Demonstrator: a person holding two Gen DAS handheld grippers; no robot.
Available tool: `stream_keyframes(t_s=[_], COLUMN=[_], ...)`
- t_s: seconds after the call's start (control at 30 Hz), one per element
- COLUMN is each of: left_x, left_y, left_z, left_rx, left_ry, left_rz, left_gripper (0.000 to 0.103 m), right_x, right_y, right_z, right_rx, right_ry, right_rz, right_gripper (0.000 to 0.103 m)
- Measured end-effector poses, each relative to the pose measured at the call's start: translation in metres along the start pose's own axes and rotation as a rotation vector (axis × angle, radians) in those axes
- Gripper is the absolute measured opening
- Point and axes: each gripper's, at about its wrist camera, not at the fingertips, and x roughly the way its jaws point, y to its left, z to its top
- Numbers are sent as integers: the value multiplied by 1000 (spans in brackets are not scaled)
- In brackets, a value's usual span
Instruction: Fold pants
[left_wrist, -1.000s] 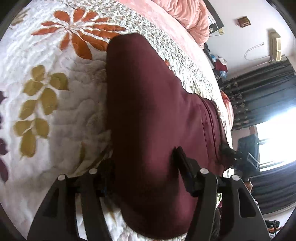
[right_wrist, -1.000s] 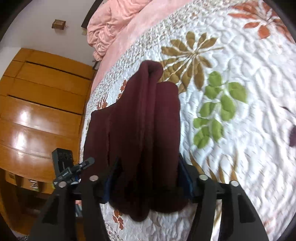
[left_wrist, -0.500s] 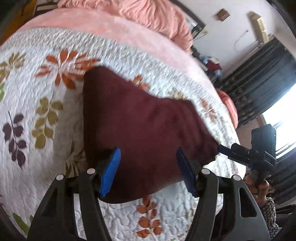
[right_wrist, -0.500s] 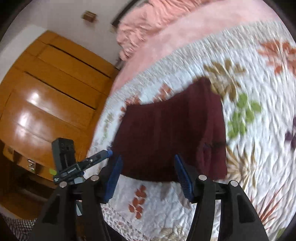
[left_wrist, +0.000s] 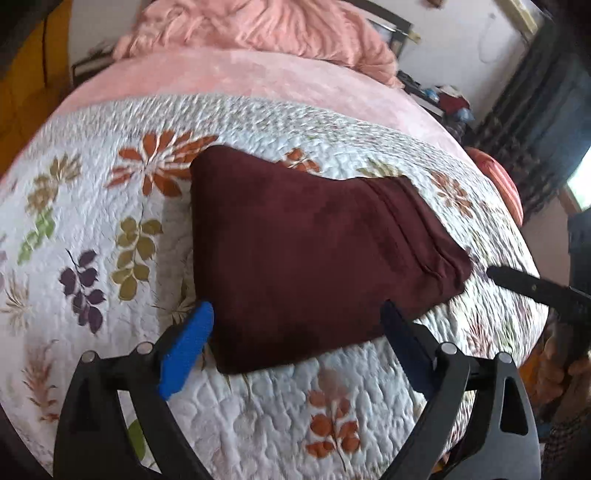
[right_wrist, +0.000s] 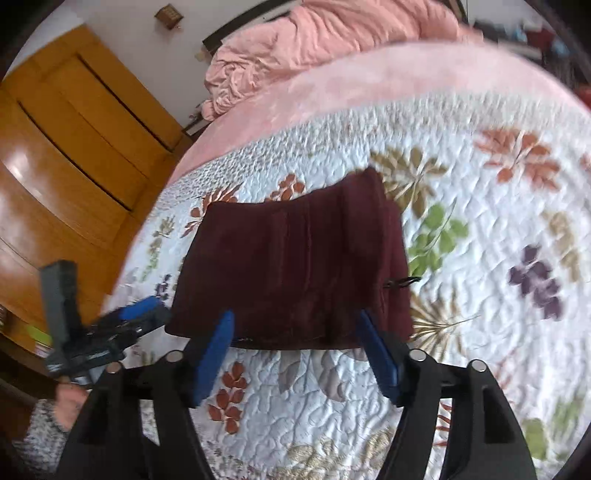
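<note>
The dark maroon pants (left_wrist: 310, 254) lie folded into a compact block on the white floral quilt (left_wrist: 92, 236); the right wrist view shows the same pants (right_wrist: 295, 273) with a black drawstring end at their right edge. My left gripper (left_wrist: 295, 347) hovers above the near edge of the pants, its jaws opening wide, blue pads clear of the cloth. My right gripper (right_wrist: 295, 350) hangs above the pants' near edge, jaws also opening, nothing between them. Each gripper shows at the side of the other's view: the left gripper (right_wrist: 136, 321) and the right gripper (left_wrist: 535, 291).
A pink blanket and bunched pink bedding (left_wrist: 258, 33) cover the far part of the bed. A wooden wardrobe (right_wrist: 66, 155) stands left of the bed in the right wrist view. Dark curtains (left_wrist: 546, 110) and a bright window are at the right.
Both grippers let go of the folded pants, spread their jaws and rose back from the bed. The pants now lie flat on the quilt, smaller in both views.
</note>
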Motion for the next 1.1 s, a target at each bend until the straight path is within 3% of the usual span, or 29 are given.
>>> stream_keyframes(t_s=[0.1, 0.3, 0.63, 1.1], left_x=[-19, -50, -84, -104], left_y=[-7, -17, -26, -34], left_z=[-6, -18, -28, -38], left_rx=[17, 25, 15, -31], left_ry=[-25, -64, -77, -86], left_rz=[54, 155, 219, 209], left_gripper=[95, 96, 98, 98], right_x=[-16, -45, -72, -89], right_y=[15, 42, 60, 88], right_z=[-6, -17, -24, -35], right_rx=[-27, -67, -58, -95], right_ry=[-36, -92, -122, -135], right_rz=[-61, -188, -267, -244], right_gripper=[88, 98, 99, 99])
